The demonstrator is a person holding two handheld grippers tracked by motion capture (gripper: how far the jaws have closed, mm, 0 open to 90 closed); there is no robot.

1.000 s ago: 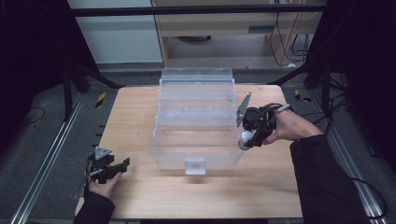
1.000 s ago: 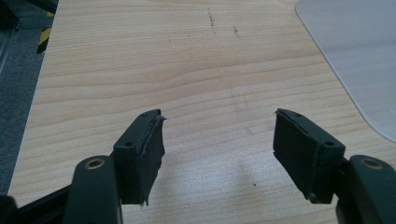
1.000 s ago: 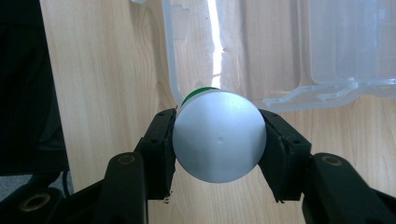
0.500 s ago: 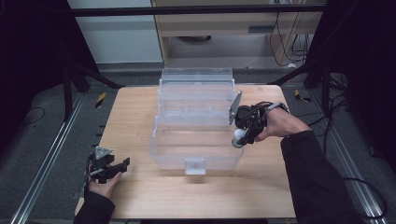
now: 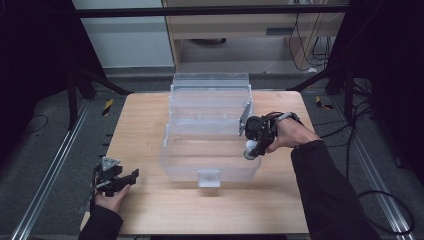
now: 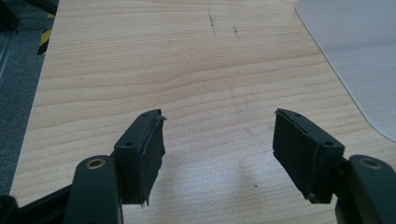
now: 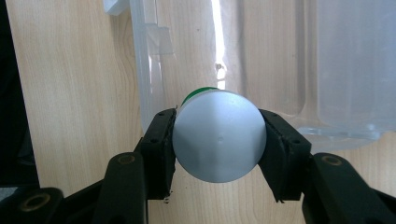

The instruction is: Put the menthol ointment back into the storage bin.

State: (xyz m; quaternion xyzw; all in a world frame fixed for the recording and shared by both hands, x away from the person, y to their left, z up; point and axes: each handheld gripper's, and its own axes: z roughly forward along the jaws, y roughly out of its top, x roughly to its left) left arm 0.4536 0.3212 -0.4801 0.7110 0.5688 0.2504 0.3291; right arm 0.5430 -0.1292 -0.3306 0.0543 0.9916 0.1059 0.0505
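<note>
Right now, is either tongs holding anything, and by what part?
Right tongs grip a white round container across its sides, by the clear bin. Left tongs are open, empty.

The right hand-held gripper (image 5: 251, 146), clamped on a white round-ended object (image 7: 218, 136) with a green edge behind it, is moving leftward from the open surface (image 5: 280, 200) beside the clear plastic bin (image 5: 210, 127). It is now hanging over the bin's right wall, near the front corner. The forearm (image 5: 320, 180) behind it is reaching further in across the surface from the right.
</note>
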